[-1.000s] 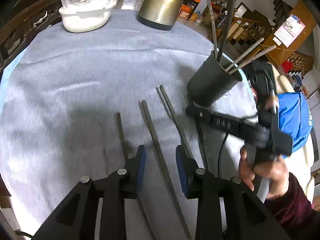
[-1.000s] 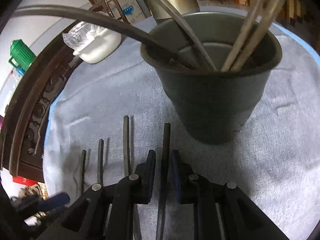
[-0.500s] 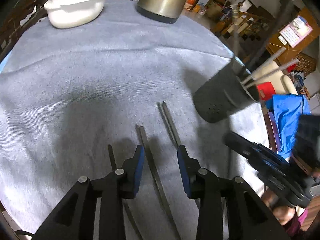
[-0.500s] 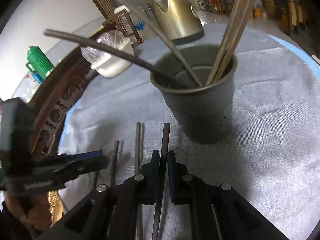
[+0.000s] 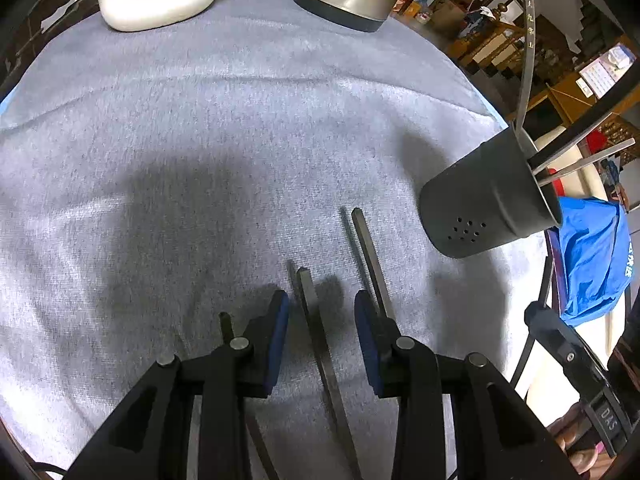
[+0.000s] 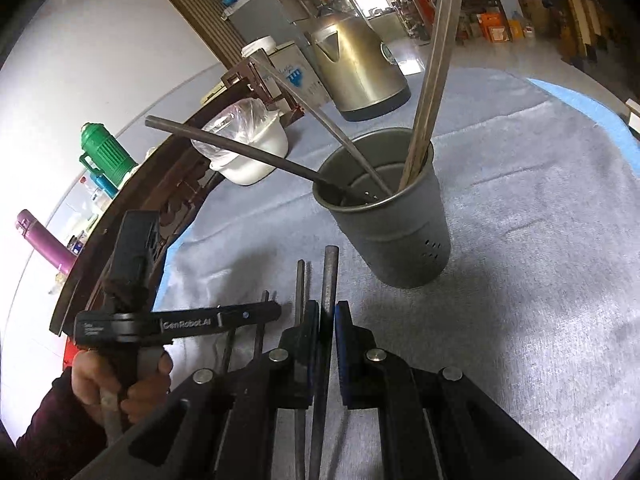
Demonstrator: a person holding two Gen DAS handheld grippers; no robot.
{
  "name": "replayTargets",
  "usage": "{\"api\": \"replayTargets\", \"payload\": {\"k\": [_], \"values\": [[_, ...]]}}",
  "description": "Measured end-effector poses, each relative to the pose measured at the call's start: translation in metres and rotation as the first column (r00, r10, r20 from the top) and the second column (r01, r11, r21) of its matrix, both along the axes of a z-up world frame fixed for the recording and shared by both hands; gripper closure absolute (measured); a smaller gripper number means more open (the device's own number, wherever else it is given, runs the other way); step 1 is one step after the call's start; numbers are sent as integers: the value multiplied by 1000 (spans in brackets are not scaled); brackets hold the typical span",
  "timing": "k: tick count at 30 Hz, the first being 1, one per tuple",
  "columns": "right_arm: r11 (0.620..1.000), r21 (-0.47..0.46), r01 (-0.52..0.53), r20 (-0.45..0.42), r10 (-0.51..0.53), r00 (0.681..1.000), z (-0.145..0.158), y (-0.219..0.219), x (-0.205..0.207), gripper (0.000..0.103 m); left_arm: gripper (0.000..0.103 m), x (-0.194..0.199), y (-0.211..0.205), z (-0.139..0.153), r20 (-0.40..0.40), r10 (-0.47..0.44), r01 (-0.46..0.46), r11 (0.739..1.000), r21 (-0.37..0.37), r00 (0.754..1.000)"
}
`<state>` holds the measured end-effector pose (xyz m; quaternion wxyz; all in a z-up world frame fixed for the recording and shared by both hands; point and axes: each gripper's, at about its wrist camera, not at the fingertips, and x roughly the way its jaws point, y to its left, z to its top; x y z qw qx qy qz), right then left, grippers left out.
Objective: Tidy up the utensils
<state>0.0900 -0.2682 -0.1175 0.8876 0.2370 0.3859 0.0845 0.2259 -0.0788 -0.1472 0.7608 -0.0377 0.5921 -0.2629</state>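
**A:** Why is everything laid out like that on the grey cloth (image 5: 224, 120)?

**B:** The cloth covers the whole table, so the loose pieces lie flat and don't roll. The steel kettle (image 6: 356, 76) and the white pot (image 5: 160, 0) sit at the top of the frame, clear of my working patch

**A:** And the dark cup (image 6: 394, 216)?

**B:** It stands upright at the centre of my right view, just beyond my claws, so each carry is short. Several chopsticks already lean out of it

**A:** What's in your right gripper (image 6: 328, 316)?

**B:** I have it pinched narrow on one dark chopstick (image 6: 330, 272), tip aimed at the cup. I judge that one goes in next

**A:** Your left gripper (image 5: 320, 320)?

**B:** It's partly open and holding nothing, with its pads either side of a flat chopstick (image 5: 310, 300) on the cloth at lower centre. A second chopstick (image 5: 370, 252) lies just right of it
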Motion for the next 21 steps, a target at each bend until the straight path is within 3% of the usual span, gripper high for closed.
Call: {"api": "replayTargets", "payload": {"k": [2, 6, 13, 21], "values": [[1000, 0, 0, 6, 0, 1000, 1, 2, 0, 94, 71, 2, -5, -1, 9, -5, 4, 1000, 7, 1000], [1000, -10, -4, 21, 4, 1000, 5, 4, -5, 94, 92, 3, -9, -3, 14, 2, -2, 1000, 13, 1000], [1000, -9, -4, 33, 4, 999, 10, 2, -9, 94, 93, -9, -5, 13, 85, 27, -26, 1000, -14, 996], [1000, -4, -6, 58, 6, 998, 17, 1, -14, 94, 94, -40, 1, 58, 232, 46, -44, 999, -14, 972]]}}
